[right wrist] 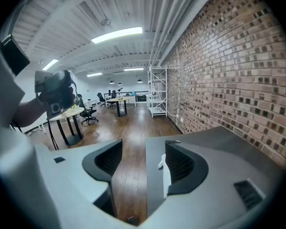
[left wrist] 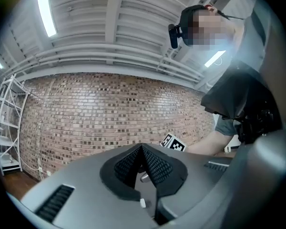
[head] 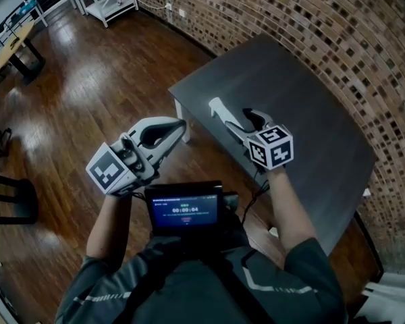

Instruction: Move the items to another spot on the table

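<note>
- Two grippers up in front of the person, neither carrying anything
- Left gripper (head: 181,125): in its own view the ribbed pads (left wrist: 157,168) meet at the tips, jaws together, nothing caught between them; beyond the tips only the brick wall (left wrist: 95,109)
- Right gripper (head: 233,111): pads (right wrist: 180,163) stand well apart, gap bare; through it show the wooden floor (right wrist: 128,142) on the left-pad side and the dark table (right wrist: 212,134) on the right-pad side
- Thin white sliver (right wrist: 165,173) sits against the right pad's inner face (gripper part or something else, cannot tell)
- Items to move: none seen in any view, neither between the fingers, nor ahead of them, nor on the stretch of table past the right fingertips in the head view; the near end lies hidden under that gripper and forearm
- Small screen (head: 185,208) at the person's chest, behind both grippers
- Judgement on progress: no item in hand and none in sight, so either the moving has not begun or it is already finished; the frames alone do not settle which
- Left to do, if anything: find an item, bring open fingers round it, carry it to another part of the table
</note>
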`<control>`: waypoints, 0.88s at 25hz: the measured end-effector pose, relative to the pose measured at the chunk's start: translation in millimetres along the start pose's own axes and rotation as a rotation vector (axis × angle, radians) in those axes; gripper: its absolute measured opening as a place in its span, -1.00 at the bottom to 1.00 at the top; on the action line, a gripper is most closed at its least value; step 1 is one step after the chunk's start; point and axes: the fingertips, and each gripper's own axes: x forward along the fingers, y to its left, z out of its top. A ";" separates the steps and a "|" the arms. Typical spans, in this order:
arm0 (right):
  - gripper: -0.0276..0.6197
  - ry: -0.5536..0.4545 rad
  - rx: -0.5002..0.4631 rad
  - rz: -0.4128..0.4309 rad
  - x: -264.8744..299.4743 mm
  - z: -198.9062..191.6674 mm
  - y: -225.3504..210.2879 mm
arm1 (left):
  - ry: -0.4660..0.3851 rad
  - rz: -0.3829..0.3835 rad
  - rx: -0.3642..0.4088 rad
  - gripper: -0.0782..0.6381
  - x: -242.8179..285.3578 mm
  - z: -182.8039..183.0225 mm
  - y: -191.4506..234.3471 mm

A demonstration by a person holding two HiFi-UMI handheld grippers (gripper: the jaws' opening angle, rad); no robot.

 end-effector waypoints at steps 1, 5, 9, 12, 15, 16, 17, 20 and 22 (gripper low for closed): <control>-0.01 0.020 0.004 0.010 9.6 -4.5 -7.5 | 0.004 0.008 -0.002 -0.80 6.4 -2.7 7.3; -0.01 0.102 0.004 0.039 45.2 -23.3 -34.9 | 0.020 0.026 -0.002 -0.80 30.0 -12.7 30.0; 0.11 0.179 0.010 0.082 76.9 -43.8 -50.8 | 0.029 0.062 -0.006 -0.80 46.9 -26.0 51.0; 0.11 0.233 0.011 0.098 98.3 -52.2 -67.6 | 0.043 0.078 -0.016 -0.80 64.0 -34.8 70.8; 0.11 0.284 0.027 0.098 116.3 -66.0 -74.9 | 0.050 0.073 -0.022 -0.80 72.1 -40.9 79.6; 0.11 0.303 0.028 0.095 121.2 -72.3 -75.6 | 0.051 0.071 -0.025 -0.80 72.3 -43.5 80.9; 0.11 0.323 0.026 0.092 126.1 -77.6 -76.7 | 0.050 0.072 -0.032 -0.80 72.2 -45.9 83.5; 0.11 0.375 0.021 0.084 139.1 -91.6 -79.5 | 0.046 0.078 -0.056 -0.80 71.5 -55.4 93.8; 0.11 0.410 0.034 0.081 146.0 -103.7 -81.2 | 0.049 0.079 -0.069 -0.80 72.5 -63.1 101.9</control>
